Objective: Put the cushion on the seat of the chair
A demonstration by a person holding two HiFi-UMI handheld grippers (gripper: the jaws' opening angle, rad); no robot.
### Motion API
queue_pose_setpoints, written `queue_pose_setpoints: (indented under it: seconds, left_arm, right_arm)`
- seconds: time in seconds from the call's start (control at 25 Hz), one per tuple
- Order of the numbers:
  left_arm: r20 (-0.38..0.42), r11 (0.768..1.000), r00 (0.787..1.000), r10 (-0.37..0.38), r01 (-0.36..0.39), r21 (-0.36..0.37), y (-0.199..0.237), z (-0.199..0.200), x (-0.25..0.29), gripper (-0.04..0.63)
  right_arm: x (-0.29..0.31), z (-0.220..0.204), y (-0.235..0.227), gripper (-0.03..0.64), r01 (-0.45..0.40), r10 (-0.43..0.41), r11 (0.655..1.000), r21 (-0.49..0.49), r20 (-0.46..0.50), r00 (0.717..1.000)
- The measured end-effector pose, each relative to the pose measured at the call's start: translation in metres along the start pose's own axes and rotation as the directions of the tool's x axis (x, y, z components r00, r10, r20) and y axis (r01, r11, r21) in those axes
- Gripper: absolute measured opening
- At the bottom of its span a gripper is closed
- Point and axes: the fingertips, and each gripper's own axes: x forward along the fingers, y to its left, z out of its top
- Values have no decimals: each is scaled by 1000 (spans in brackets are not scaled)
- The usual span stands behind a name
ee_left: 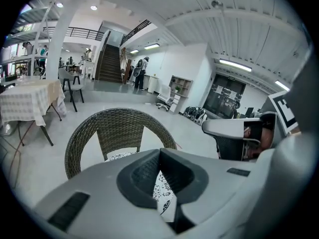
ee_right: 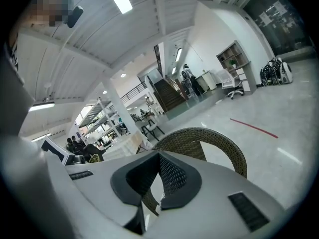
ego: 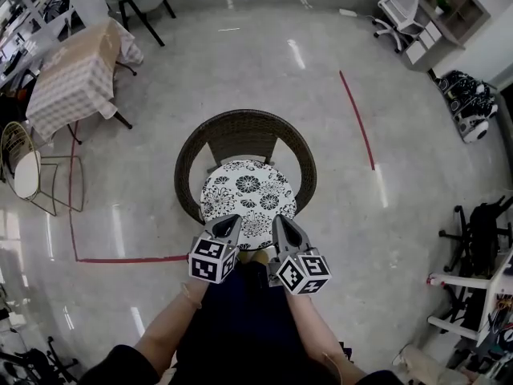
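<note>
A round white cushion with black flower print lies on the seat of the brown wicker chair. My left gripper and right gripper hover side by side over the cushion's near edge, both with jaws shut and nothing between them. In the left gripper view the shut left gripper points over the cushion toward the curved chair back. In the right gripper view the shut right gripper faces the chair back too.
A table with a checked cloth and a gold wire chair stand at the left. Red tape lines cross the glossy floor. A white office chair is at the far right, and black stands at the right edge.
</note>
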Motion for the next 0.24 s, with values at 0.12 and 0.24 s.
queue_pose_setpoints:
  seconds: [0.12,0.24]
  left_arm:
    - [1,1000,1000,5,-5,-11,1,-2,0,23]
    - [-7,1000,1000,8,-8,-29,0,-5,2,23]
  right_arm:
    - [-2,-2,0,-9,-4,4,1000,2,-5,1000]
    - [-3,-1,-5,-9,-3,3,1000,7,-4,1000]
